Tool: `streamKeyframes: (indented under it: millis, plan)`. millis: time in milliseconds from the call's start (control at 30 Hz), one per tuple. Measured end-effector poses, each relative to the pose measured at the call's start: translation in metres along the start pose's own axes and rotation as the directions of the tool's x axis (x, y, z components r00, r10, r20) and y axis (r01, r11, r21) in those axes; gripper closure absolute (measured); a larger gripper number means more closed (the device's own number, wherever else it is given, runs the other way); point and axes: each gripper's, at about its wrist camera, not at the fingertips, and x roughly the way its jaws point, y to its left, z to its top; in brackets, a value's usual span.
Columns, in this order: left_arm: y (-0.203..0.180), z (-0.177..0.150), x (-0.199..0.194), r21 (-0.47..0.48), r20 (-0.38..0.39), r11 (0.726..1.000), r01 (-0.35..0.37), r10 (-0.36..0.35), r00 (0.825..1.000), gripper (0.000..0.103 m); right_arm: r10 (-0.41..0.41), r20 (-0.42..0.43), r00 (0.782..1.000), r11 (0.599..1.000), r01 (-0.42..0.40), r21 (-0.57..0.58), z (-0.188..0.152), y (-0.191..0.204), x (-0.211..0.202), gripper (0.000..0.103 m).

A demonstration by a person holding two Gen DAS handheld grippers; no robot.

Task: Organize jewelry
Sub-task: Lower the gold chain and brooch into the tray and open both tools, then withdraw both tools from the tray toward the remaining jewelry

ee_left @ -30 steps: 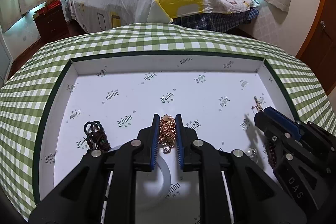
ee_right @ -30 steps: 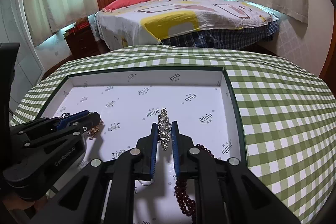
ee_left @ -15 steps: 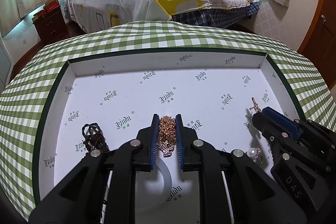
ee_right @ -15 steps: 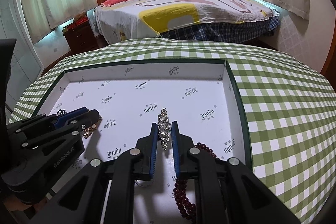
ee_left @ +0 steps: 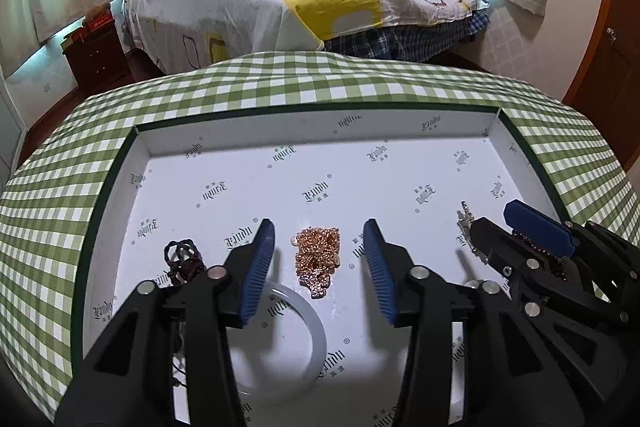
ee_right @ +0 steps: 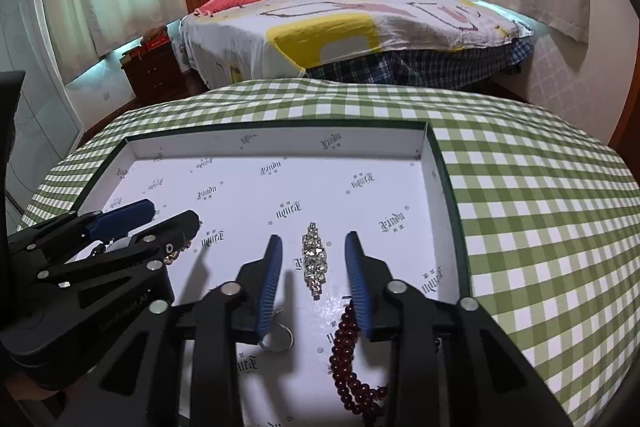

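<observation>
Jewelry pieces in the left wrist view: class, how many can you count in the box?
4 clearly: black cord far left, gold chain between the left claw's fingers, white bangle nearer the camera, crystal piece at right. The right claw may hide more.

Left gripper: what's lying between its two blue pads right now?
In the left wrist view the left gripper, its jaws just opened, has only the gold chain heaped on the tray floor between its pads, touching neither.
</observation>
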Motion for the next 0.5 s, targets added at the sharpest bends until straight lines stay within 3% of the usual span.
streamKeyframes:
  millis: [167, 300, 500]
  plan:
    - [0.000, 0.002, -0.013, 0.013, 0.049, 0.999, -0.042, 0.041, 0.998, 0.036, -0.015, 0.023, 1.000, 1.000, 0.015, -0.001, 0.002, -0.003, -0.009, 0.057]
    - [0.005, 0.002, -0.021, 0.002, 0.074, 0.998, -0.060, 0.060, 0.995, 0.025, -0.032, 0.045, 0.998, 0.999, 0.032, 0.007, 0.004, -0.005, -0.017, 0.042]
    - [0.010, 0.000, -0.029, -0.002, 0.098, 0.997, -0.081, 0.081, 0.992, 0.018, -0.037, 0.050, 0.998, 0.999, 0.037, 0.005, 0.004, -0.006, -0.021, 0.033]
